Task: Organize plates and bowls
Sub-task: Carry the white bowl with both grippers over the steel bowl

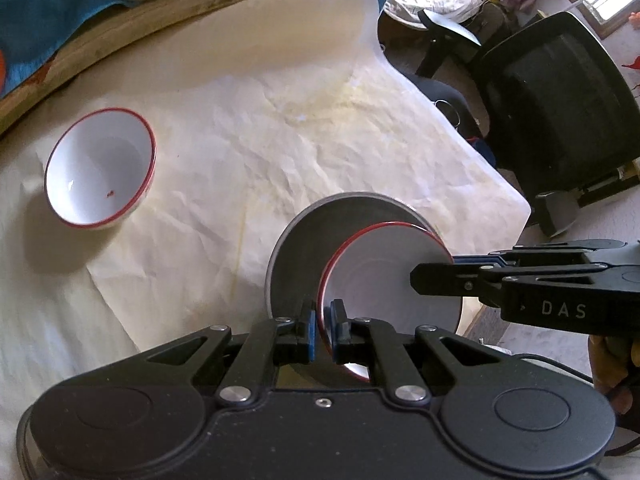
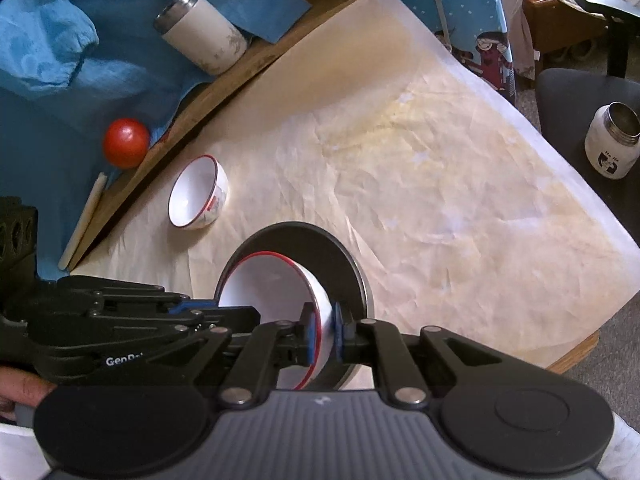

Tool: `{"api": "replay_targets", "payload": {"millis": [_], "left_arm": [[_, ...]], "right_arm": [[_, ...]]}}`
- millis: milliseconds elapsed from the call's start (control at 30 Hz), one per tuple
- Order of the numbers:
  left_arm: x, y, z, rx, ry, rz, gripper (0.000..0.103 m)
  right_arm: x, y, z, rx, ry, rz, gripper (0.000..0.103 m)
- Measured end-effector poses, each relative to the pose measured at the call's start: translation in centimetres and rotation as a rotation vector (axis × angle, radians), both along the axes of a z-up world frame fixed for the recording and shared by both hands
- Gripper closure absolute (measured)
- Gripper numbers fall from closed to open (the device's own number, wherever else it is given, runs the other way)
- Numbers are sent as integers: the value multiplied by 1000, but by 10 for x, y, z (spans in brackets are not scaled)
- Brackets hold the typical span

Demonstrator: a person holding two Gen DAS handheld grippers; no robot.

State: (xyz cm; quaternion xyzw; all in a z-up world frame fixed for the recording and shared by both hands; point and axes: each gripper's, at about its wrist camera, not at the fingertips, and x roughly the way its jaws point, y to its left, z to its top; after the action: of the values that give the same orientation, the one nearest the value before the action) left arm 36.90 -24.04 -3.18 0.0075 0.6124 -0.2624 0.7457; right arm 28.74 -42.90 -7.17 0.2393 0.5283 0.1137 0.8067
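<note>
A white bowl with a red rim [image 1: 392, 272] [image 2: 272, 288] is held over a grey plate [image 1: 304, 248] [image 2: 344, 264] on the paper-covered table [image 1: 280, 140]; whether it rests on the plate I cannot tell. My left gripper [image 1: 324, 332] [image 2: 218, 308] is shut on the bowl's near rim in the left wrist view. My right gripper [image 1: 416, 280] [image 2: 323, 334] pinches the opposite rim, one pad inside and one outside. A second red-rimmed white bowl [image 1: 100, 168] [image 2: 198, 192] stands alone on the paper, further left.
A wooden ledge [image 2: 240, 76] runs along the table's far left, bearing a white tumbler [image 2: 200, 34], blue cloth and a red ball [image 2: 126, 142]. A black office chair [image 1: 556, 104] stands past the right edge. A white jar [image 2: 612, 144] sits on a dark stool.
</note>
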Motion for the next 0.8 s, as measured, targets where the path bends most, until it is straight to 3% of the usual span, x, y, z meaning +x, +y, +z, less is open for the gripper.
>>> {"api": "replay_targets", "payload": {"millis": [667, 800], "left_arm": [[5, 2, -9, 26, 13, 41, 96], [5, 3, -8, 25, 13, 40, 95]], "right_arm": [[10, 4, -9, 9, 6, 21, 90], [10, 4, -9, 7, 1, 23, 85]]}}
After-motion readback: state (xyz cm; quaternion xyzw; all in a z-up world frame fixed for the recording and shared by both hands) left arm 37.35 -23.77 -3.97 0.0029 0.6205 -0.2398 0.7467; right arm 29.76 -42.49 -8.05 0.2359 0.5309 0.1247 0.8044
